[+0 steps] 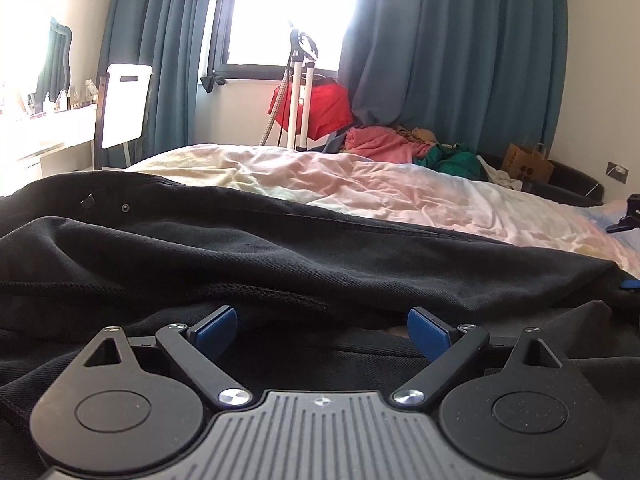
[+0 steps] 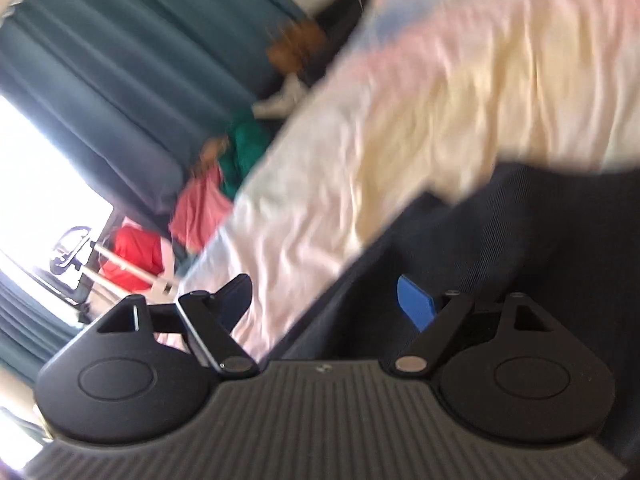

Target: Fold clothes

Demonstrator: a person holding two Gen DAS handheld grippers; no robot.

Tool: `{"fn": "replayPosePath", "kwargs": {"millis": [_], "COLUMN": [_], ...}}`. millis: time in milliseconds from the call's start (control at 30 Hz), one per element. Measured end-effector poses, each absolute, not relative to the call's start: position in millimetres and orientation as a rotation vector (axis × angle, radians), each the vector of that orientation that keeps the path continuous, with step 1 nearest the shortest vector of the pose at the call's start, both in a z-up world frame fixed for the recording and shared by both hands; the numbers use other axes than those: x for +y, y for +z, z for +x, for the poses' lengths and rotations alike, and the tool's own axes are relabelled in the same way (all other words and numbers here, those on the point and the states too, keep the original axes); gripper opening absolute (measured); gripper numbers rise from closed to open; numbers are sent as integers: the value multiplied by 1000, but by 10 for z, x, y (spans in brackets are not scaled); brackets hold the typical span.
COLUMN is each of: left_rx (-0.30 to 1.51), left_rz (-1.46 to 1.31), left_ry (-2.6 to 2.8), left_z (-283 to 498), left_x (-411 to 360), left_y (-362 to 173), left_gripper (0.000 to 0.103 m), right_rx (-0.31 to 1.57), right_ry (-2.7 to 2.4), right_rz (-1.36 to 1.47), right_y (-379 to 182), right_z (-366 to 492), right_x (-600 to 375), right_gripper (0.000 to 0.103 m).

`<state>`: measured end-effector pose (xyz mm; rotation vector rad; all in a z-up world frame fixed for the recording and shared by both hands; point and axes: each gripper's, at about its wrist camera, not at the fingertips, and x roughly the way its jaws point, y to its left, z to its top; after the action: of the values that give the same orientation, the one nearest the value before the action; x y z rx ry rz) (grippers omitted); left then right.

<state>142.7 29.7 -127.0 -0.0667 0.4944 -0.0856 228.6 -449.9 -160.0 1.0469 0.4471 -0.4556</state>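
Note:
A black garment (image 1: 280,248) with a drawstring cord (image 1: 256,294) lies spread on the bed. My left gripper (image 1: 320,330) is open and low over it, its blue pads (image 1: 218,330) wide apart above the folds near the cord. In the right wrist view, which is tilted and blurred, my right gripper (image 2: 326,304) is open. Its right blue pad (image 2: 416,306) is against the black garment (image 2: 500,248). Its left finger is over the sheet. The right gripper also shows at the left wrist view's right edge (image 1: 628,216).
The bed has a pale pastel sheet (image 1: 360,188) (image 2: 420,120). Beyond its far side are a pile of pink and green clothes (image 1: 400,146), a red bag on a white stand (image 1: 316,108), a paper bag (image 1: 528,164) and teal curtains (image 1: 460,48). A desk stands at the left.

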Motion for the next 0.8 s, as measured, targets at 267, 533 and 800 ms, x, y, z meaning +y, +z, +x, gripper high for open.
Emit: {"fn": "replayPosePath", "kwargs": {"millis": [267, 533, 800], "left_rx": [508, 488, 456], "left_rz": [-121, -238, -311], "left_ry": [-111, -135, -120], "left_z": [1553, 1571, 1409], "left_x": [350, 523, 642], "left_y": [-1336, -1274, -1122], "left_gripper": [96, 95, 95], "right_rx": [771, 522, 186], "right_ry": [-607, -433, -333], "right_rz": [877, 746, 458], "right_y": [-1631, -715, -467], "right_z": [3037, 3283, 2477], "right_x": [-4600, -4520, -4280], "right_gripper": [54, 5, 5]}}
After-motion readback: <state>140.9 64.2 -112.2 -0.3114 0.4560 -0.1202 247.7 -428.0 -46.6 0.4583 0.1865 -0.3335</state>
